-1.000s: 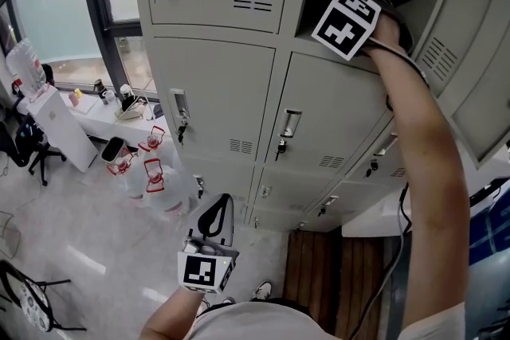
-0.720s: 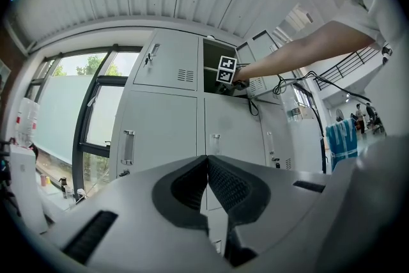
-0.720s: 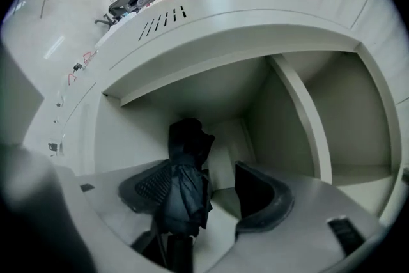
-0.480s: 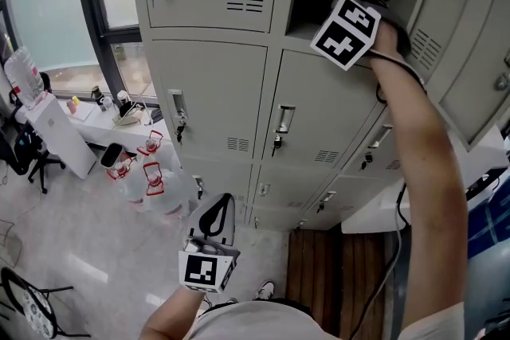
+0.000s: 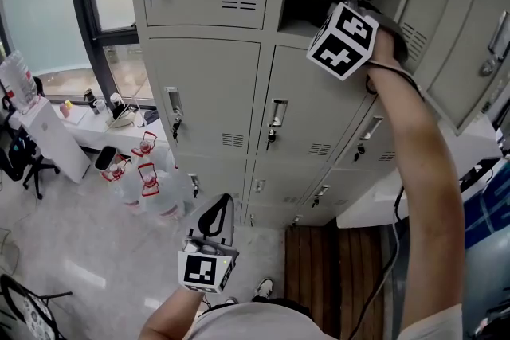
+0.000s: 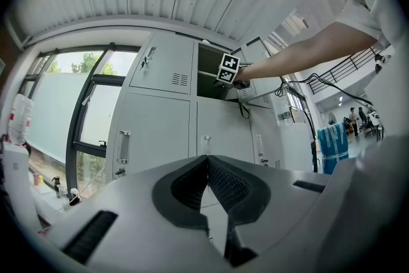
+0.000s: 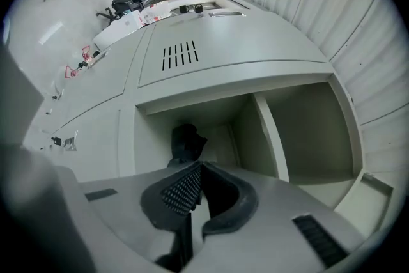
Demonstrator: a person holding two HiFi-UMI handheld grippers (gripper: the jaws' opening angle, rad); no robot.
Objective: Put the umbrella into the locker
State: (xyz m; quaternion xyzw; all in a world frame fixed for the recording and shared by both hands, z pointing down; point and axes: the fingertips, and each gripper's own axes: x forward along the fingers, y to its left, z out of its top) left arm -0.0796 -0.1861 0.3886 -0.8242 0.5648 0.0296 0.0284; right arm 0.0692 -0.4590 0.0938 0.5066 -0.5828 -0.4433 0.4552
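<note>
Black umbrella (image 7: 186, 142) sits inside locker (image 7: 307, 131), just beyond right gripper (image 7: 198, 166) tips | right jaws pinched together, empty | left gripper (image 6: 206, 160) likewise closed, empty | risk: umbrella may topple out if nudged on withdrawal.

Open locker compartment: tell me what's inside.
A dark bundle, apparently the folded umbrella, sits at the back, on one side of the shelf. Its near end is hidden behind the right tongs.
</note>
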